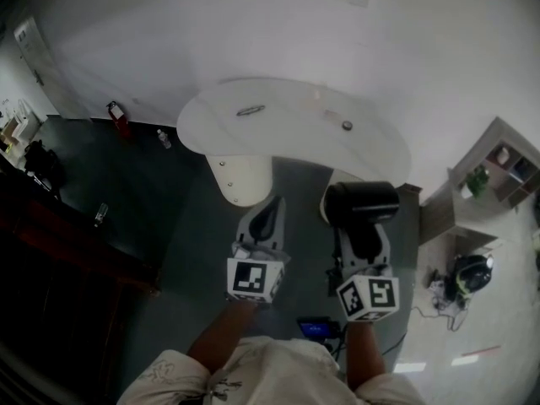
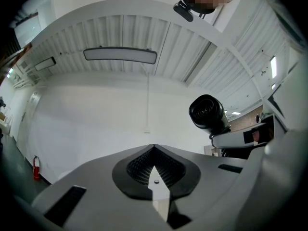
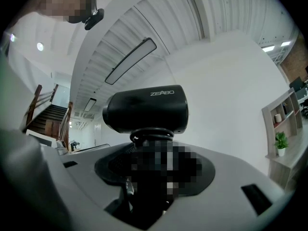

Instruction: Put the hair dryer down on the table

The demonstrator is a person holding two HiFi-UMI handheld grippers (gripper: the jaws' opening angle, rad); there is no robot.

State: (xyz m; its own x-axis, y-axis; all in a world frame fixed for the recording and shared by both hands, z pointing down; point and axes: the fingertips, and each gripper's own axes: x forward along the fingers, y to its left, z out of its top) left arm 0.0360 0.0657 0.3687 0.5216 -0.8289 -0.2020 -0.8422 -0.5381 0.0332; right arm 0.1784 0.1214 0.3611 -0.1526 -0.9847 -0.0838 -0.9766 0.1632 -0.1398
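A black hair dryer (image 1: 361, 202) stands upright in my right gripper (image 1: 364, 241), whose jaws are shut on its handle; its barrel lies crosswise above them. The right gripper view shows the same hair dryer (image 3: 147, 109) above the right gripper (image 3: 153, 146), the handle partly hidden. My left gripper (image 1: 272, 204) is beside it on the left, shut with nothing in it. In the left gripper view the left gripper (image 2: 154, 149) has its tips together, and the hair dryer (image 2: 208, 112) shows off to the right. The white oval table (image 1: 287, 133) lies ahead of both grippers, apart from them.
A dark ring-shaped object (image 1: 251, 110) and a small round thing (image 1: 347, 125) lie on the table. A red fire extinguisher (image 1: 118, 118) and a bottle (image 1: 164, 139) stand on the floor at the left. A shelf unit (image 1: 499, 171) stands right, dark furniture (image 1: 51, 226) left.
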